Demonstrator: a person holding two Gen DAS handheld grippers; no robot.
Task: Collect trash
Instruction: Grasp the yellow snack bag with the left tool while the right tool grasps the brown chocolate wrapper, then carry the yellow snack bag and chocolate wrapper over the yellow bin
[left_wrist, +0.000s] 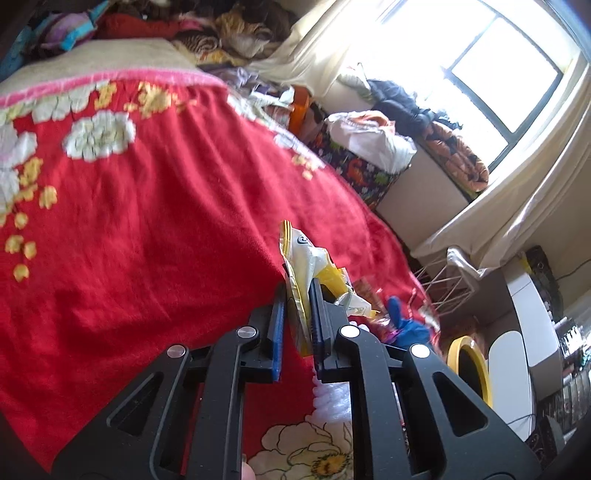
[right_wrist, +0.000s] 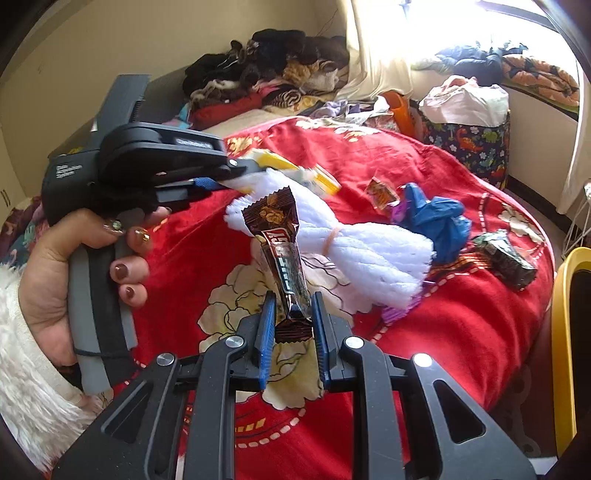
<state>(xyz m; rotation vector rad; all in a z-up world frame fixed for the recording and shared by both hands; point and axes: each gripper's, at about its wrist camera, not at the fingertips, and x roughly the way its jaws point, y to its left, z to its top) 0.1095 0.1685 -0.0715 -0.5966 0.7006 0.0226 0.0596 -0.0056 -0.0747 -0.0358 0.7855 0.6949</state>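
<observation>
- right gripper (right_wrist: 291, 325): fingers (right_wrist: 266, 328) are clamped on the bottom crimp of the brown candy wrapper (right_wrist: 282, 240). It stands up away from me, long axis running straight out along the fingers, lifted clear of the bed (right_wrist: 461, 332) afaict.
- left gripper (left_wrist: 298, 314): fingers squeezed tight on a yellow/white wrapper (left_wrist: 301, 266), also poking up and out past the tips. In the right cam it's off to my left, over the white foam roll (right_wrist: 354, 258).
- so both hands are full rn. Next move imo is a drop-off, not another grab.
- the yellow bin (right_wrist: 565, 332) is hard at the right edge, beside the bed. Right hand is nearer, so it prob goes first, swinging right w/ the wrapper's free end leading.
- left has to cross over the foam roll + the rest of the pile to get there.
- further out, still lying on the bed: blue crumpled bag (right_wrist: 432, 218) touching the foam roll's far end, small orange wrapper (right_wrist: 382, 194) just beside that, dark green pack (right_wrist: 506, 258) near the bed's right edge, closest to the bin.
</observation>
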